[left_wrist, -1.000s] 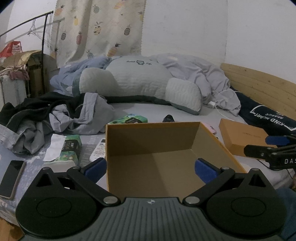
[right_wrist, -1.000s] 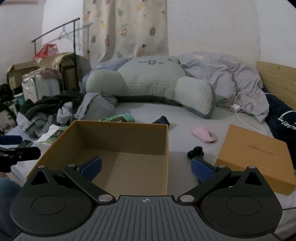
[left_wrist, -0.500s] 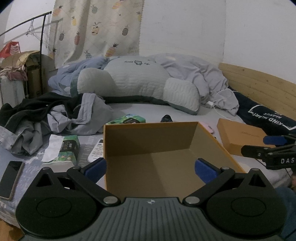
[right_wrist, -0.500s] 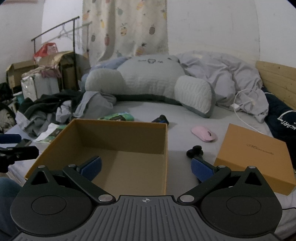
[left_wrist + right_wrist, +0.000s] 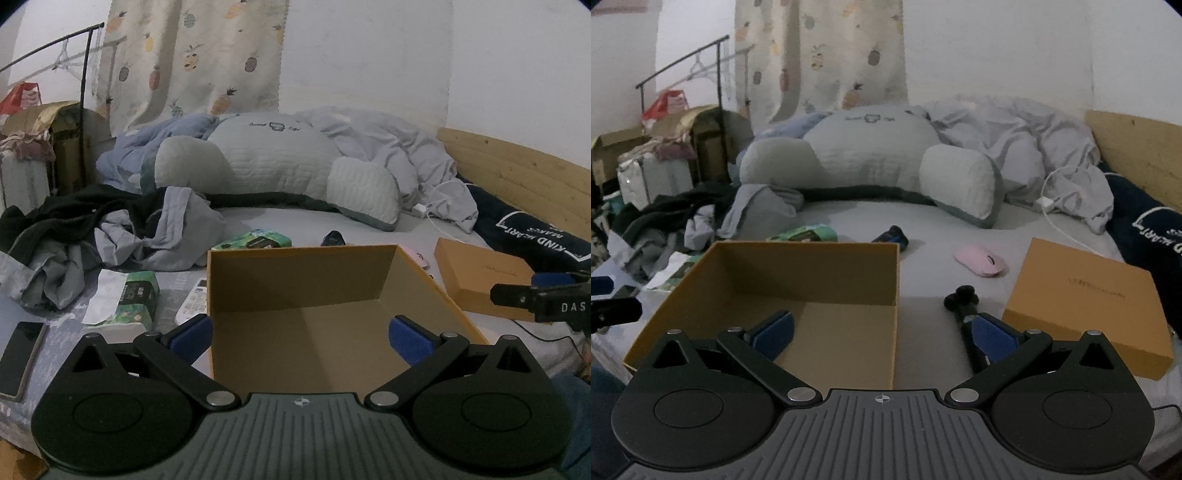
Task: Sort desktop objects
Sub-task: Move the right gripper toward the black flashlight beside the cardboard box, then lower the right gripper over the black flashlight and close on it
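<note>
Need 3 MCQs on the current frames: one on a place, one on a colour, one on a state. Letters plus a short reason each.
1. Where does the pink computer mouse lie?
A. inside the open box
B. on the grey sheet between the open box and the flat closed orange box
C. on the big grey cushion

2. What colour are the pads on the right gripper?
A. blue
B. red
C. white

3. What is the state of the open orange cardboard box?
A. lid on
B. full of clothes
C. open, nothing seen inside

Answers:
1 B: the right wrist view shows the mouse on the sheet, right of the open box and left of the closed one.
2 A: both pads show blue.
3 C: its bare brown floor shows in both views.
</note>
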### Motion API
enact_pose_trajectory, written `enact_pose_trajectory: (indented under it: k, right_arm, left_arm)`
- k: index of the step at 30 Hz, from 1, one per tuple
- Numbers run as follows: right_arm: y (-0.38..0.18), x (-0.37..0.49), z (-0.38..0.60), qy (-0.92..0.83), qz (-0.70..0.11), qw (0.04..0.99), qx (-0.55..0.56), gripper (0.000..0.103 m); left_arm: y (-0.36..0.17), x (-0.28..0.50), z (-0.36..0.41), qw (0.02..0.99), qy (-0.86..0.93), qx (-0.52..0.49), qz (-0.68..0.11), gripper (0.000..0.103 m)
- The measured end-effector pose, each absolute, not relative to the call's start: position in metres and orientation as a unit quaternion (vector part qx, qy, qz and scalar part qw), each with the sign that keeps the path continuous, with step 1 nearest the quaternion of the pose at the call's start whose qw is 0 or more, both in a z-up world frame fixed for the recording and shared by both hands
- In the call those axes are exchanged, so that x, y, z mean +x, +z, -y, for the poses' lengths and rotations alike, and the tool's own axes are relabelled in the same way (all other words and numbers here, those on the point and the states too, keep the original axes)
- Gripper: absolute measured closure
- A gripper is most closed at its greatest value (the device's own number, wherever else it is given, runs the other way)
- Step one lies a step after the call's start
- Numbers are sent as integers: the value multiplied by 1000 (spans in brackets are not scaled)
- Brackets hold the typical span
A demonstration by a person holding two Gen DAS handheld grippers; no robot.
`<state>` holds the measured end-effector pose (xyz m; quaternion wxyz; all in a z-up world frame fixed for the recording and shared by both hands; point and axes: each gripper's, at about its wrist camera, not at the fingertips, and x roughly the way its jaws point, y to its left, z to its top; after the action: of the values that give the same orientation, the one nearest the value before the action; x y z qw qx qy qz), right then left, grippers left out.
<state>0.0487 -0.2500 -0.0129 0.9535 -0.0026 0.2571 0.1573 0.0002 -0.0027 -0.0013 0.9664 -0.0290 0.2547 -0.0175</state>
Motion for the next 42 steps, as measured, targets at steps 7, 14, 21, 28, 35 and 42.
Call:
enact_pose_trajectory:
  k: [7, 14, 21, 28, 35, 42]
  right_arm:
    - [-17, 60, 263, 147, -266, 952, 12, 0]
    - [-23, 72, 275, 141, -277, 950, 22, 0]
    - [-36, 89, 280, 133, -288, 948, 20, 0]
    - [-53, 109, 289, 123, -301, 945, 28, 0]
    - [-64, 135, 297, 119, -318, 940, 31, 0]
    - [-82, 167, 300, 130, -336, 933, 30, 0]
  left_arm:
    - [-3, 2, 3, 967, -22, -29, -254, 0]
    - [-6, 6, -1, 965, -20, -40, -257, 0]
    - [-9, 13, -5, 965, -8, -45, -258, 0]
    - [-12, 21, -13, 962, 0, -61, -265, 0]
    - [-13, 24, -20, 961, 5, -74, -268, 0]
    - [-9, 22, -20, 964, 15, -66, -258, 0]
